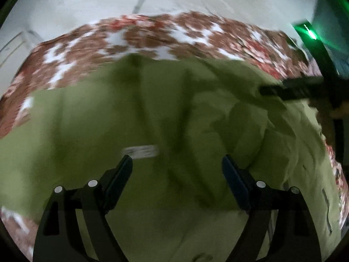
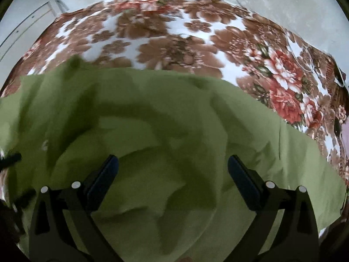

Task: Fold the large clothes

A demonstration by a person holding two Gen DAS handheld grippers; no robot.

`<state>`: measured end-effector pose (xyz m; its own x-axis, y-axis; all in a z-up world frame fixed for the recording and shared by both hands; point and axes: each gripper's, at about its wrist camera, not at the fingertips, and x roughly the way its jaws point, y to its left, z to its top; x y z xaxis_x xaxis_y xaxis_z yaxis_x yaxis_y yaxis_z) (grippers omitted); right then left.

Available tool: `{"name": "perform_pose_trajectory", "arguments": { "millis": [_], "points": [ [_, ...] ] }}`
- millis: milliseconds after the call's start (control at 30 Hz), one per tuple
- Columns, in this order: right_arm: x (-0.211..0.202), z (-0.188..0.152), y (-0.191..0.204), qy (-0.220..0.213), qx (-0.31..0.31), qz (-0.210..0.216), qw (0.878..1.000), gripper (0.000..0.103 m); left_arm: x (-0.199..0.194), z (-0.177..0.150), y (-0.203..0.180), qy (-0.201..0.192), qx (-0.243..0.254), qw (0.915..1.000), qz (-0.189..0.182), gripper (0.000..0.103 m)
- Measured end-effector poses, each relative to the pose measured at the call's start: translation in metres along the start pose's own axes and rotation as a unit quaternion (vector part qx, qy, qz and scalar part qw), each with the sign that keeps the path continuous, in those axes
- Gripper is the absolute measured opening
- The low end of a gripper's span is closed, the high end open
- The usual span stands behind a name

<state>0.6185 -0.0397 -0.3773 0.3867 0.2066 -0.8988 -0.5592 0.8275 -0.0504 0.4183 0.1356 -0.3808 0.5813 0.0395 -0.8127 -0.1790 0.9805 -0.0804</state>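
Observation:
An olive-green garment (image 1: 135,113) lies rumpled over a flowered bedspread (image 1: 139,37), with a small white label (image 1: 141,150) showing on it. My left gripper (image 1: 177,160) hovers over the cloth with its jaws wide apart and nothing between them. In the right wrist view the same green garment (image 2: 165,118) fills the lower half, heaped in soft folds. My right gripper (image 2: 173,161) is open above those folds and grips no cloth. The right gripper's dark fingers (image 1: 290,90) reach in from the right edge of the left wrist view, over the garment.
The brown, white and red flowered bedspread (image 2: 196,35) covers the bed beyond the garment. A pale wall or floor (image 2: 272,0) lies past the far edge of the bed. A green light (image 1: 309,32) glows at the upper right of the left wrist view.

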Motion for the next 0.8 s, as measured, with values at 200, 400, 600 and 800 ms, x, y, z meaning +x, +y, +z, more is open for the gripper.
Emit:
{"name": "perform_pose_trajectory", "arguments": {
  "millis": [200,400,600,800],
  "points": [
    [-0.031,-0.014,0.065,-0.013,-0.039,0.036,0.999,0.098,-0.059,-0.038,0.077,-0.006,-0.073,0.9947,0.072,0.083],
    [-0.025,-0.016,0.132,0.007,-0.009,0.080,0.997,0.098,-0.094,-0.087,0.176,-0.012,-0.154,0.9812,0.116,0.084],
    [-0.025,-0.021,0.226,0.001,-0.061,0.081,0.995,0.098,-0.123,-0.127,0.285,-0.026,-0.248,0.9601,0.126,0.084],
    [-0.016,-0.030,0.318,0.005,-0.122,0.089,0.989,0.098,-0.141,-0.153,0.381,-0.027,-0.300,0.9404,0.158,0.084]
  ]
}}
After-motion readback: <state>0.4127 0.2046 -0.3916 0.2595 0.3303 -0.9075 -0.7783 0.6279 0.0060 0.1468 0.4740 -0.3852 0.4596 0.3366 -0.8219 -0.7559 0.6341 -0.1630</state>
